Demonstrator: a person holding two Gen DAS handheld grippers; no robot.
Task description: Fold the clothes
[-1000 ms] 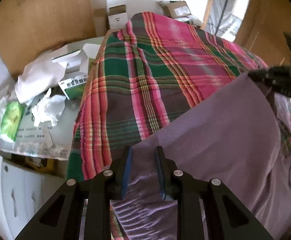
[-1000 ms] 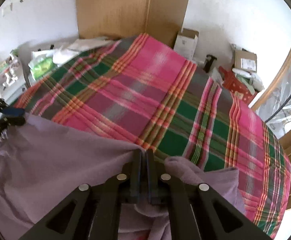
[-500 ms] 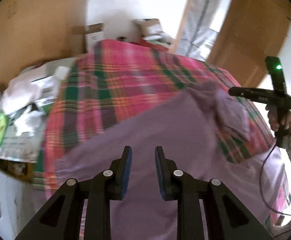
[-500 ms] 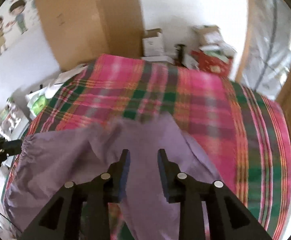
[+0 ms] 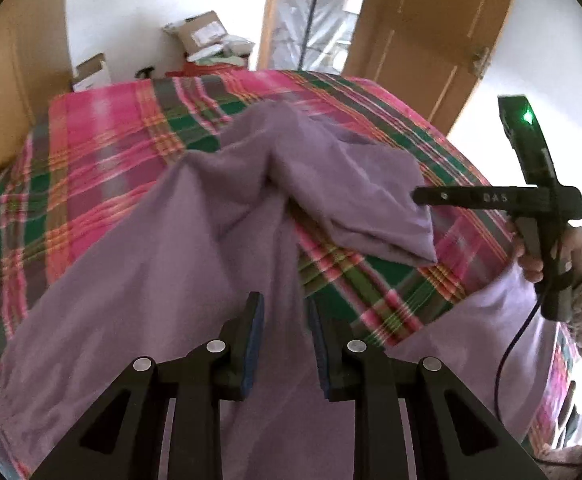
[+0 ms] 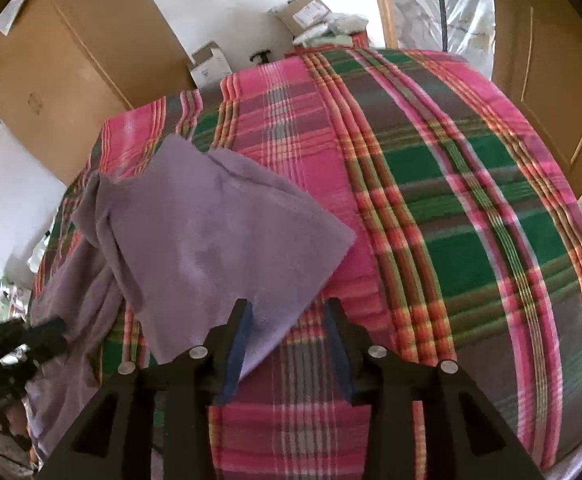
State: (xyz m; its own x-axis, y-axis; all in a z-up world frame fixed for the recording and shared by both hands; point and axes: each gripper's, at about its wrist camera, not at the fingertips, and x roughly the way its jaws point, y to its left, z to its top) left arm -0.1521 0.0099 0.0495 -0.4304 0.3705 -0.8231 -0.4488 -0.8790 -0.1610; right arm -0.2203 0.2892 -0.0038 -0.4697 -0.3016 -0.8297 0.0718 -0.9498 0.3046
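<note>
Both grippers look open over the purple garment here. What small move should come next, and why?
Probably lower the right gripper and close it on the purple garment corner lying between its open jaws; the left gripper is open too, and the cloth lies loose and unfolded on the plaid blanket.

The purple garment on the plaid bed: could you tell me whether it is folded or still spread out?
Partly folded: one section of the purple garment is turned back on itself, the rest lying spread and rumpled on the plaid bed.

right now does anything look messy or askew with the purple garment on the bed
Yes. The purple garment lies bunched and twisted at its middle, one section flipped askew across the plaid blanket. Both grippers, left and right, are open.
</note>
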